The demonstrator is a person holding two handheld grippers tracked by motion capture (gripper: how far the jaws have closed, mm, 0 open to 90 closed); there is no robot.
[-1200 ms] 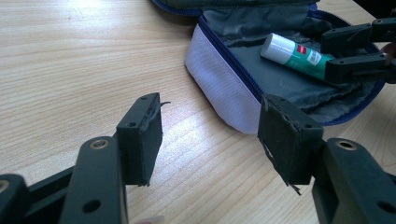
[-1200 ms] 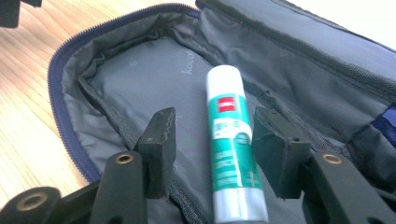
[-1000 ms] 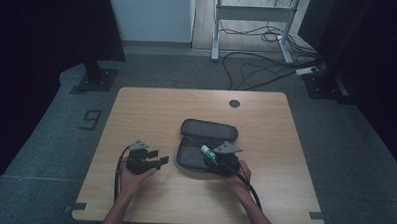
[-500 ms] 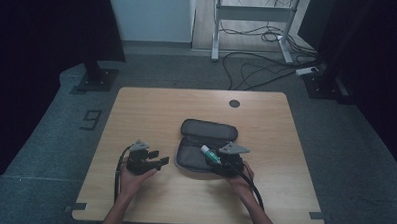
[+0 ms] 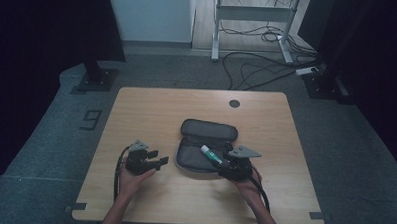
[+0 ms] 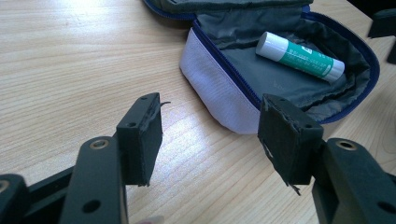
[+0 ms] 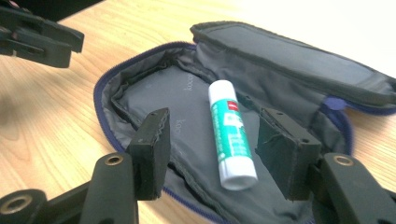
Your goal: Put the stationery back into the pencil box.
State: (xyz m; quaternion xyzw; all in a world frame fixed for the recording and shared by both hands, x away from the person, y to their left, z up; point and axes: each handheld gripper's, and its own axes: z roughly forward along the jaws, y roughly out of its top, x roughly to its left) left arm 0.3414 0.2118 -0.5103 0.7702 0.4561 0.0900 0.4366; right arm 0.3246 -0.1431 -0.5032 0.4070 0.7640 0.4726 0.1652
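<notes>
An open grey pencil case [image 5: 195, 154] with a blue zip lies in the middle of the wooden table [image 5: 151, 110], its lid folded back. Inside it rests a green and white glue stick [image 5: 211, 155] [image 6: 300, 57] [image 7: 229, 133]. My right gripper [image 5: 229, 160] [image 7: 212, 156] is open at the case's right end, its jaws standing either side of the stick's near end without touching it. To the left of the case my left gripper [image 5: 159, 162] [image 6: 210, 135] is open over bare table, pointing at the case's pale side wall [image 6: 219, 93].
A dark round cable hole [image 5: 234, 103] sits near the table's far edge. Cables [image 5: 258, 69] and a white desk frame [image 5: 252, 14] lie on the floor beyond. Bare wood spreads around the case on all sides.
The glue stick, earlier between the right gripper's jaws, now lies in the case. The right gripper has drawn back slightly to the right. The left gripper has not moved.
</notes>
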